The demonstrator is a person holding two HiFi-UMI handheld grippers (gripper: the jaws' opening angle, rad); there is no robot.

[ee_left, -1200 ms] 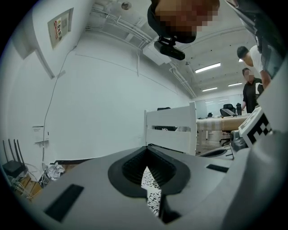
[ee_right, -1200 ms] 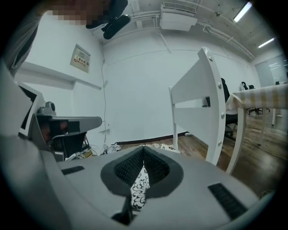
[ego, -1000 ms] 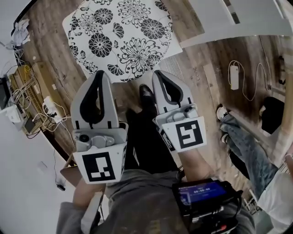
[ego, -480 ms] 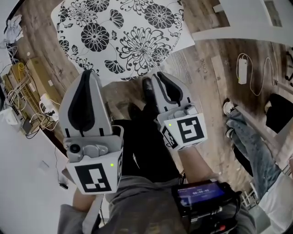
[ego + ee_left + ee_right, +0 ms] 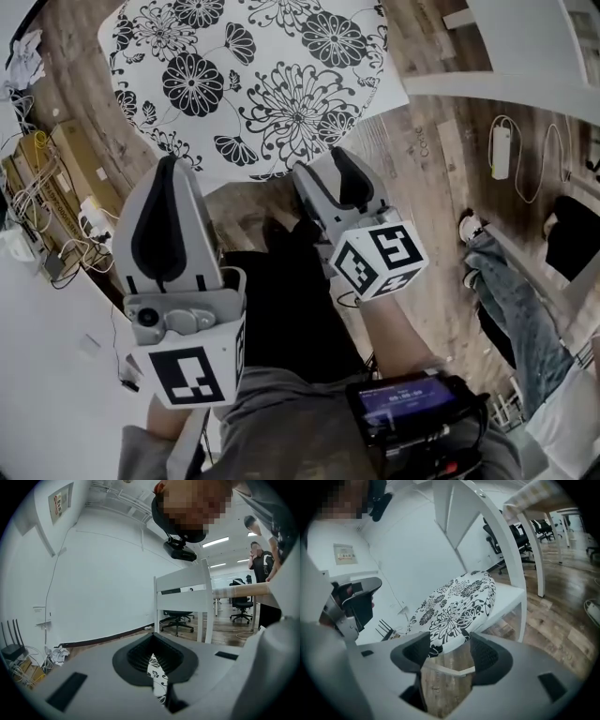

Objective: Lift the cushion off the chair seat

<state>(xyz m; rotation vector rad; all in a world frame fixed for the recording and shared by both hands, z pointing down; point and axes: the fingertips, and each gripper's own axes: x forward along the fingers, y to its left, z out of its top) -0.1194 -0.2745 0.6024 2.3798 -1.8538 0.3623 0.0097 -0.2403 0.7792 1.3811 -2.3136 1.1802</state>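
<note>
The cushion (image 5: 253,84), white with bold black flowers, lay flat on the white chair seat (image 5: 508,597) at the far side of the scene, covering nearly all of it, its rounded near edge reaching about to the seat's front. It looked thin, padded and fabric-covered, so it was probably light and floppy rather than stiff. Lifted from one spot it would likely sag and fold, and the cloth might slide a little between smooth pads.

The right tool (image 5: 323,166) hung just short of the cushion's near right edge, above the wooden floor (image 5: 422,159). Its jaws had just been opening and stood spread wide, with nothing between them but floor and the seat's front rail beyond. The left tool (image 5: 167,164) sat at the near left edge with its jaws pressed together. Only a sliver of the floral cloth showed through the slit, and it pinched nothing.

The best hold was probably the overhanging near rim, one tool at each side, well apart, biting deep enough to catch the padding and not just the cover.
</note>
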